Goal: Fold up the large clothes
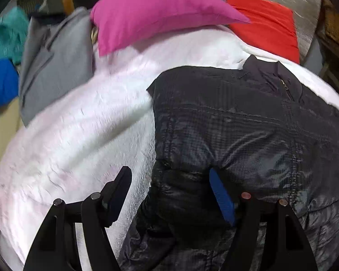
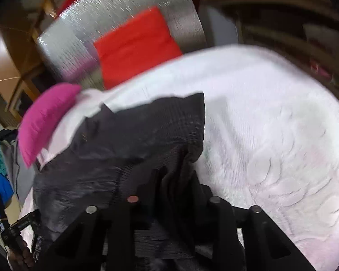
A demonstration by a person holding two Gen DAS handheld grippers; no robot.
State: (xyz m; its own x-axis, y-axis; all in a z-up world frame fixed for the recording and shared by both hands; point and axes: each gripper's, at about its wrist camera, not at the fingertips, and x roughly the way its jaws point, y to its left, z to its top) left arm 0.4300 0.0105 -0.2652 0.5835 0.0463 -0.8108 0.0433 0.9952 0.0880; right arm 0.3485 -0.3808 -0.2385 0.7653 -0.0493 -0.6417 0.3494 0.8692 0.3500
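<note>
No text, label, brand or number can be read in either view. The black jacket (image 1: 237, 124) shows a zipper but, as far as the blur allows, no legible marking.

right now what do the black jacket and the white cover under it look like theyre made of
Black jacket: probably thin nylon or polyester, quilted; it has a slight sheen and stitched grid lines.
White cover: looks like soft matte cotton-type fabric with a fine woven or quilted texture; blur leaves it uncertain.

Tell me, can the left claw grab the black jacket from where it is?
Probably yes. The left claw is open, with the black jacket lying on the white blanket right between its fingers, and nothing blocks it.
</note>
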